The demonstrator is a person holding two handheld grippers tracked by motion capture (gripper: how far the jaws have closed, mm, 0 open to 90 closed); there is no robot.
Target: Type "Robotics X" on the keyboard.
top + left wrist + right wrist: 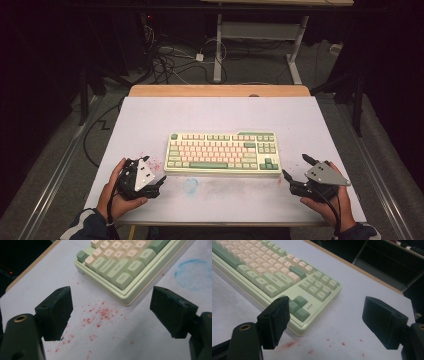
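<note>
The keyboard [223,153] lies square at the middle of the desk [220,112]. I hold my left gripper [159,184] off its left end and my right gripper [295,167] off its right end, fingers released and empty, presumably to grip both ends together.

The high view looks forward and down from above the person's side, taking in the whole tabletop [150,120] with the keyboard [222,152] at its middle. The left gripper view sits low and close, looking past the left tool [111,312] at the keyboard's near left corner [125,272]. The right gripper view, equally close, looks past the right tool [325,322] at the keyboard's right end [312,290]. All three views share the keyboard.
</note>
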